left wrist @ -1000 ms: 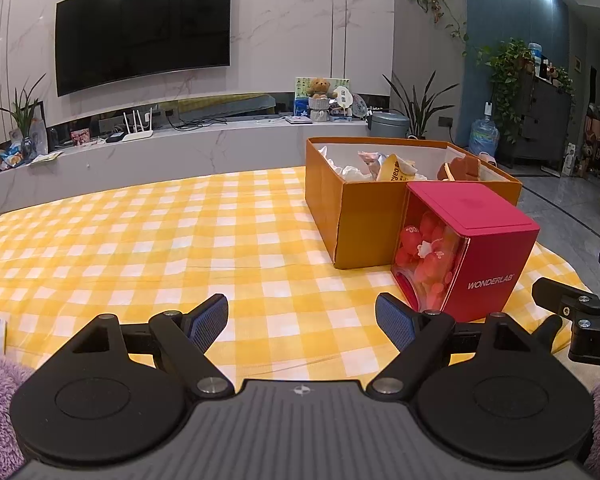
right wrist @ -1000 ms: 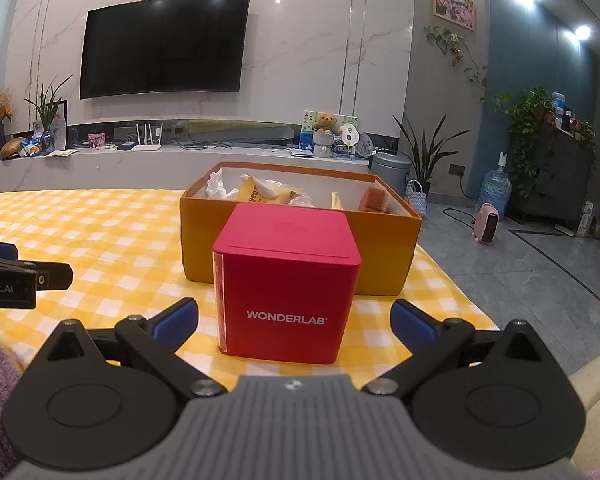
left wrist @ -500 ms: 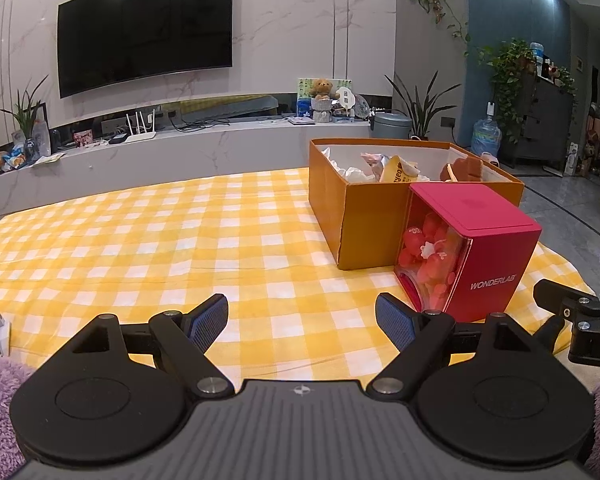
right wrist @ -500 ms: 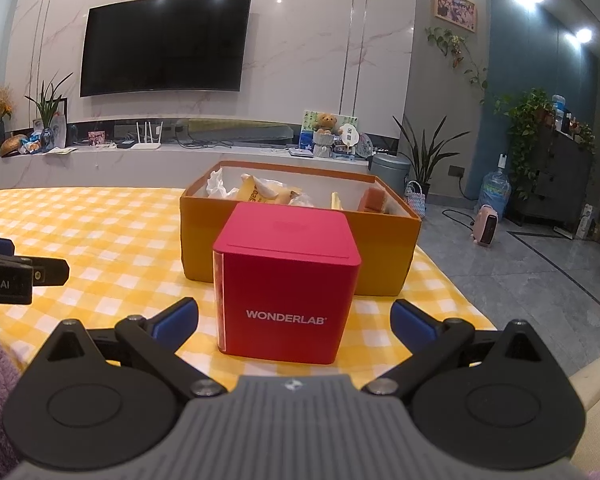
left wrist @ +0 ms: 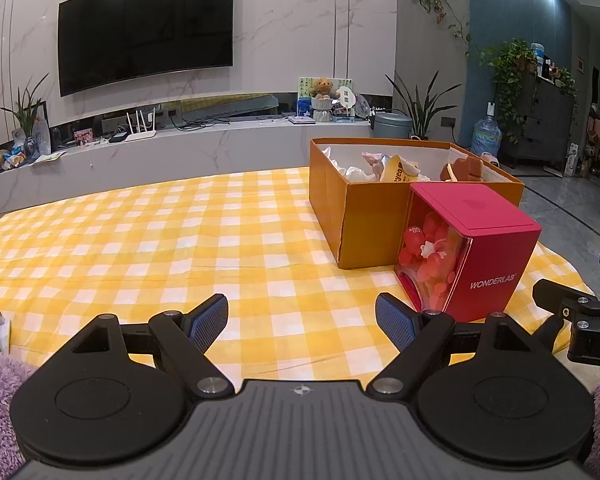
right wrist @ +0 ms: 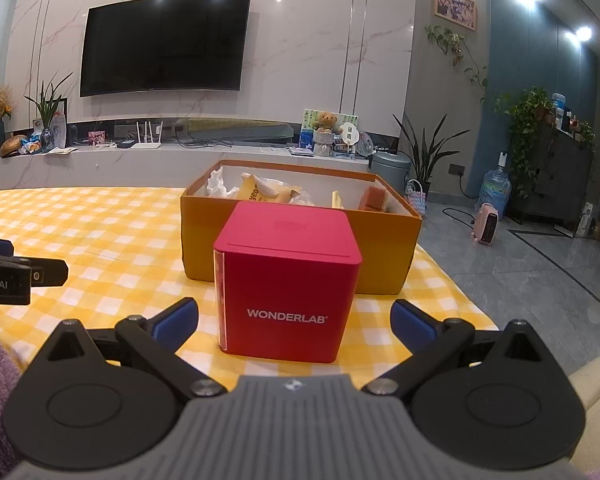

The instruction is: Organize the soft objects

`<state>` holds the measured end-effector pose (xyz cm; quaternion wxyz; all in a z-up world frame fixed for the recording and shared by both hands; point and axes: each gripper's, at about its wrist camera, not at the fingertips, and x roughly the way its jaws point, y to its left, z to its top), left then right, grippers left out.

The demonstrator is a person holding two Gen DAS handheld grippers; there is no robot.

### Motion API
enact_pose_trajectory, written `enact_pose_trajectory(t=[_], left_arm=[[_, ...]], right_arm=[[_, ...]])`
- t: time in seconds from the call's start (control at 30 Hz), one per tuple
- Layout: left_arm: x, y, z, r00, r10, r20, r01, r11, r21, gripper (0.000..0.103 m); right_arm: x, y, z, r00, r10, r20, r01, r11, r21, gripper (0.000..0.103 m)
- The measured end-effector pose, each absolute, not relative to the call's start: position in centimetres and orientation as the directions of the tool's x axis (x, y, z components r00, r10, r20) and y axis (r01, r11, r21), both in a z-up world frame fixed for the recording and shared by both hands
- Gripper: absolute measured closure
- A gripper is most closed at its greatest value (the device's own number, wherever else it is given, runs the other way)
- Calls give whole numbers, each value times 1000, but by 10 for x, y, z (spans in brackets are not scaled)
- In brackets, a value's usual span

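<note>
Near desk's right edge: red cube box (right wrist: 288,280), clear side showing red pieces
Label: "WONDERLAB"
Tongs: left tongs (left wrist: 300,318) and right tongs (right wrist: 294,322) wide, empty

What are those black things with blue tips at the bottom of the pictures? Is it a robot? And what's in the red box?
No robot here: a person holds one pincher tool in each hand, with a camera on each. One picture looks along the left gripper, the other along the right gripper. Both are open and hold nothing. On the yellow checked tablecloth stands a red box marked WONDERLAB, with a clear side showing small red things inside; what they are is hard to tell. Behind it is an orange box with packets in it.
</note>
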<state>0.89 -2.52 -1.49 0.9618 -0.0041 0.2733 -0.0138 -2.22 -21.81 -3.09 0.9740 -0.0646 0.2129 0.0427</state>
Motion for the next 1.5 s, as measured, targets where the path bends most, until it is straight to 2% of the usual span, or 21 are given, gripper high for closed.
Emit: enact_pose_trajectory(t=[1.5], left_arm=[[8, -25, -14, 850, -29, -526, 25, 1000, -14, 5]], right_arm=[[-22, -216, -32, 902, 54, -429, -107, 989, -100, 3]])
